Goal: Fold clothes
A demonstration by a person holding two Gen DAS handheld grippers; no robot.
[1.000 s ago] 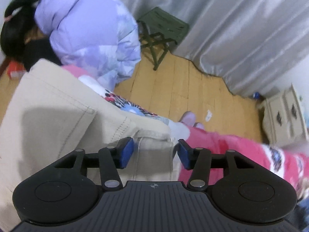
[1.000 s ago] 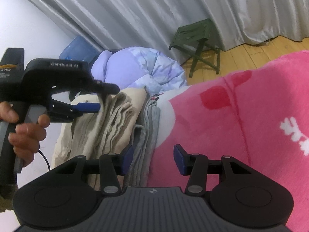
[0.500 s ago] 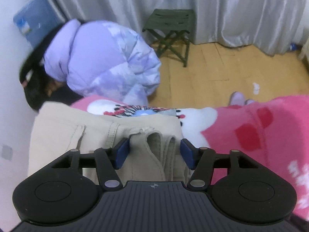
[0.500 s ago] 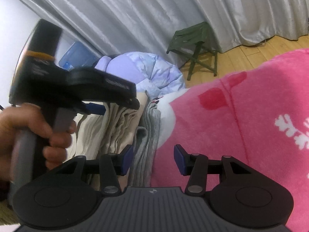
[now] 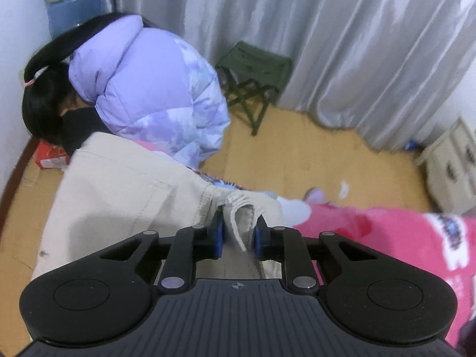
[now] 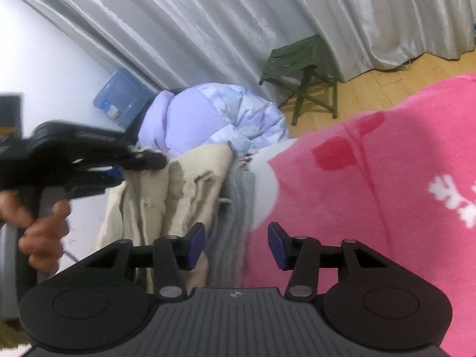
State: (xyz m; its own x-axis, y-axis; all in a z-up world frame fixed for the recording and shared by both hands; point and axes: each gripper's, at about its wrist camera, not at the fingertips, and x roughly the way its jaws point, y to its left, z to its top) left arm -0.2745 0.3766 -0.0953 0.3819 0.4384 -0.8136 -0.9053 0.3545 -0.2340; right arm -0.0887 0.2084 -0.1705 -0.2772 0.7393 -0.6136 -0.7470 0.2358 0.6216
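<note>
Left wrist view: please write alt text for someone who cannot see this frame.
The left gripper is shut on a bunched edge of beige trousers, which lie on a pink blanket. Behind them a person in a lilac puffer jacket bends low beside a green folding stool, with grey curtains at the back.

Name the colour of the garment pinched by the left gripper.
Beige trousers, shown best in the left wrist view.
</note>
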